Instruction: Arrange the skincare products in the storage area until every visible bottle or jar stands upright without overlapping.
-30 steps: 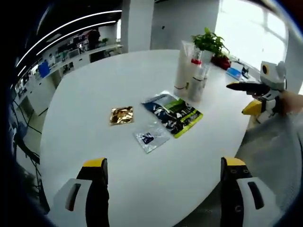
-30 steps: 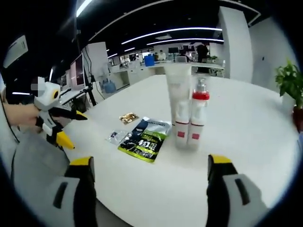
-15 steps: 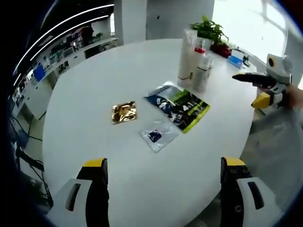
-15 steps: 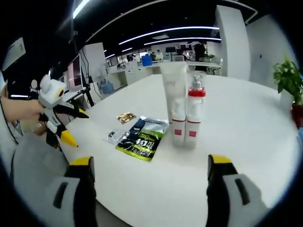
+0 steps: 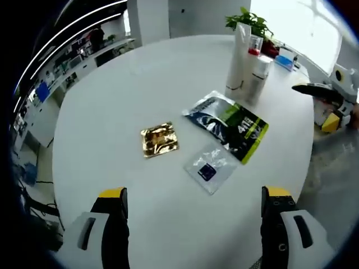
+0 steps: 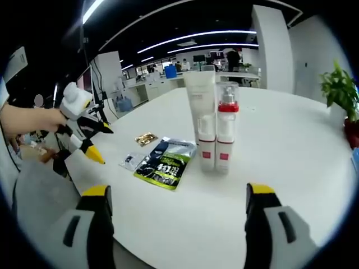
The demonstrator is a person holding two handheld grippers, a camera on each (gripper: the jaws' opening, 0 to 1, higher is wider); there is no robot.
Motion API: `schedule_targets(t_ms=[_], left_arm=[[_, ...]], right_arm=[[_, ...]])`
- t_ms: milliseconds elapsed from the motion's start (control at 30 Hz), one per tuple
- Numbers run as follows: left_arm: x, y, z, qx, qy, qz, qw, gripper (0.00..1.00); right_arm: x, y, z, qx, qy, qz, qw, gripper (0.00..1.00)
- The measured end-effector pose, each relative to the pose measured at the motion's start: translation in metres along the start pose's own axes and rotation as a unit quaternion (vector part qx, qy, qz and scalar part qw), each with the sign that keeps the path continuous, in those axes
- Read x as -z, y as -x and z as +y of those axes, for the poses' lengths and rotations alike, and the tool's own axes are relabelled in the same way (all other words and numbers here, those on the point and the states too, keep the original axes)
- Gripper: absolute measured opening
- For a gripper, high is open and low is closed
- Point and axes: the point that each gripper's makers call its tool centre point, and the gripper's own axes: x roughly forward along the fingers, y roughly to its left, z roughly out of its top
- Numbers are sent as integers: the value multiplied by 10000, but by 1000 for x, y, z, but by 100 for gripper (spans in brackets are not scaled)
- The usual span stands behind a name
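Observation:
A tall white tube (image 5: 236, 60) and a white bottle with a red collar (image 5: 256, 69) stand upright and close together on the far side of the round white table (image 5: 112, 106). In the right gripper view the tube (image 6: 199, 106) and the bottle (image 6: 225, 131) stand straight ahead. My left gripper (image 5: 194, 193) is open and empty above the near table edge. My right gripper (image 6: 177, 190) is open and empty short of the bottles. The right gripper (image 5: 321, 105) shows at the table's right side, and the left gripper (image 6: 100, 144) is held by a hand at the left, jaws apart.
Three flat packets lie on the table: a gold sachet (image 5: 160, 140), a small clear sachet (image 5: 209, 167) and a dark blue and green pouch (image 5: 227, 124). The pouch (image 6: 165, 162) lies left of the bottles. A potted plant (image 5: 247, 19) stands behind them.
The left gripper has risen and come further over the table, so the packets sit nearer the middle of its view. Bottles and packets have not moved. The right gripper has barely shifted.

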Motion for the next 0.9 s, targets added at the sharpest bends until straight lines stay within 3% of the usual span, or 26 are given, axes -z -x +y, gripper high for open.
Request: schedule_targets(t_ms=[733,900], left_arm=[[-21,-52,38,-10,54,665,9978,93],[-32,-61,42,-9,220,641,9977,88]], right_arm=[[6,-2,-6,87,-22,115,9999,100],[7,-2,-8,119,-53,137,9998,100]])
